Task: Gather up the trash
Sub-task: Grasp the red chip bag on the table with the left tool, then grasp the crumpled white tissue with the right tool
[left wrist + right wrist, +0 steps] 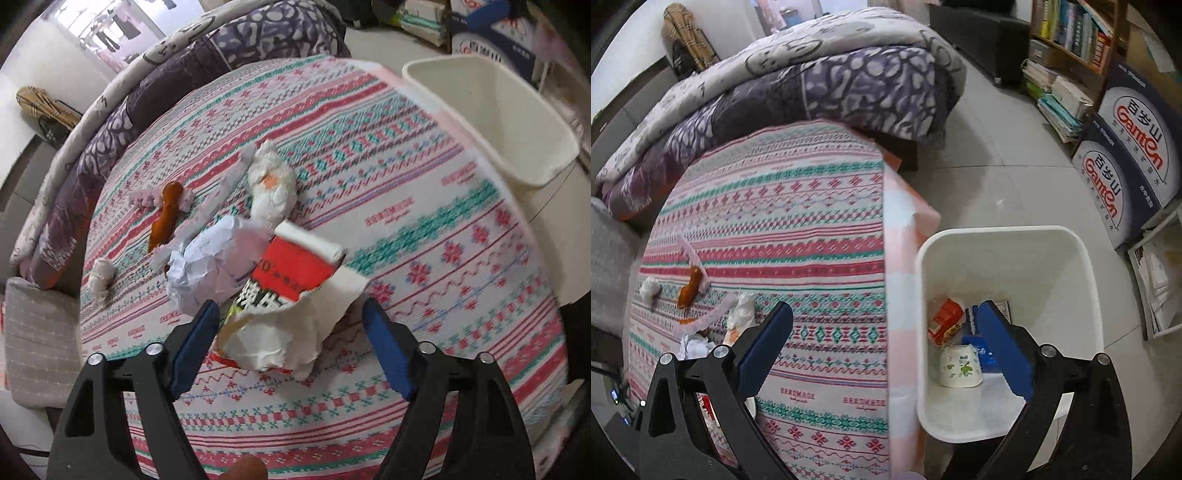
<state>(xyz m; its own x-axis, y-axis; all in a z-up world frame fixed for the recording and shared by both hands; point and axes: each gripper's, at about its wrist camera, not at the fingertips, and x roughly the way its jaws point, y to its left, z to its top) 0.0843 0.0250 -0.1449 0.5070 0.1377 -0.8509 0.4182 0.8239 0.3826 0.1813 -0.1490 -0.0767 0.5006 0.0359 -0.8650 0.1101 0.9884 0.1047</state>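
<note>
Blue-padded jaws of the left gripper point(291, 321) stand apart astride a torn red-and-white wrapper point(291, 295) at lower centre of the left wrist view, neither pad pressing on it; the wrapper's long axis runs from lower left to upper right. Just left of it on the patterned tablecloth point(424, 229) lies a crumpled paper ball point(210, 266), with a white tissue wad point(271, 188) above, an orange-brown scrap point(166, 214) at centre left pointing up the frame, and a small wad point(100, 275) near the cloth's left edge. Bare cloth stretches right to the table edge, where a white bin point(517, 122) stands at upper right.

In the right wrist view, the right gripper point(882, 325) is likewise spread and empty, straddling the table's right edge and the bin's rim point(919, 295). Inside the bin lie a red packet point(945, 319), a blue item point(982, 354) and an overturned paper cup point(960, 365). Open tiled floor point(997, 177) lies beyond.
</note>
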